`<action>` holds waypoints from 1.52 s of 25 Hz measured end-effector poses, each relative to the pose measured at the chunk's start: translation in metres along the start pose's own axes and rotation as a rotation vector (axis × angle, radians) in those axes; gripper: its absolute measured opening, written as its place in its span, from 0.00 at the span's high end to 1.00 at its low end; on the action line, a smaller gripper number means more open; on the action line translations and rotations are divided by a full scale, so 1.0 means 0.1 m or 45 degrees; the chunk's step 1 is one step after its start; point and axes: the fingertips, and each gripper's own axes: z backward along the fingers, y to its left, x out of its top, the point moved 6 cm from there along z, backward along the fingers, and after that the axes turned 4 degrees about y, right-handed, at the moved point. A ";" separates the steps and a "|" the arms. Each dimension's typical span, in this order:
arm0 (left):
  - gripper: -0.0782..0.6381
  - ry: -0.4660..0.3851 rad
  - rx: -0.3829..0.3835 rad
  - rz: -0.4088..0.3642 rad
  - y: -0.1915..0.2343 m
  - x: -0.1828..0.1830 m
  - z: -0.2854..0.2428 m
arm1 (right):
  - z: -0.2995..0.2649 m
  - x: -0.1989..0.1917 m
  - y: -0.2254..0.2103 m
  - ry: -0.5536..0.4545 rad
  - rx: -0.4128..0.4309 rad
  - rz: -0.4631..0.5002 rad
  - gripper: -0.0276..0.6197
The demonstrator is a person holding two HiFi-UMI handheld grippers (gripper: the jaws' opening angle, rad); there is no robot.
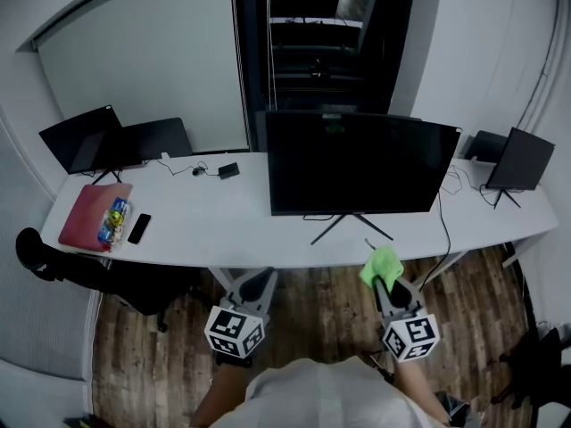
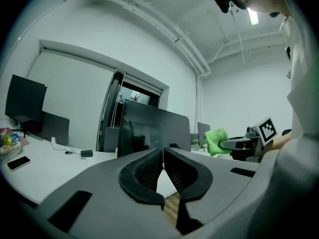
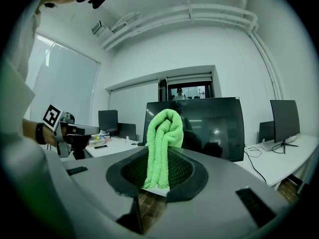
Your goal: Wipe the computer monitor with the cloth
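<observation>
My right gripper (image 3: 160, 159) clamping the folded green cloth (image 3: 163, 133), long axis pointing 12 o'clock; my left gripper (image 2: 163, 156) closed, empty; monitor (image 1: 357, 163) ahead, spanning 9 to 3 o'clock

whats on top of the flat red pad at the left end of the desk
A small blue-and-yellow packet lies on the flat red pad, near its right edge. The black phone lies beside it on the white desk. The pad's surface beneath the packet is covered.
</observation>
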 end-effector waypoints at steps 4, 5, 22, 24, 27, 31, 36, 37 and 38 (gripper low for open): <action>0.86 0.012 -0.024 0.003 0.05 -0.02 0.07 | -0.06 0.01 0.12 0.008 0.007 0.001 0.85; 0.86 0.014 -0.026 0.006 0.06 -0.02 0.08 | -0.08 0.00 0.15 0.014 0.011 0.003 0.85; 0.86 0.036 -0.065 0.032 0.31 0.13 -0.54 | -0.77 0.14 -0.21 0.033 0.074 -0.021 0.85; 0.86 0.035 -0.064 0.032 0.38 0.17 -0.71 | -0.90 0.16 -0.29 0.036 0.083 -0.023 0.85; 0.86 0.035 -0.073 0.033 0.45 0.23 -0.97 | -1.10 0.22 -0.43 0.039 0.099 -0.023 0.85; 0.86 0.031 -0.086 0.025 0.54 0.34 -1.30 | -1.37 0.33 -0.62 0.032 0.125 -0.019 0.85; 0.86 0.020 -0.077 0.026 0.63 0.48 -1.62 | -1.65 0.49 -0.78 0.029 0.182 -0.007 0.85; 0.86 0.019 -0.078 0.026 0.64 0.51 -1.68 | -1.70 0.52 -0.81 0.028 0.196 -0.002 0.85; 0.86 0.019 -0.078 0.025 0.64 0.53 -1.74 | -1.75 0.56 -0.83 0.026 0.211 0.008 0.85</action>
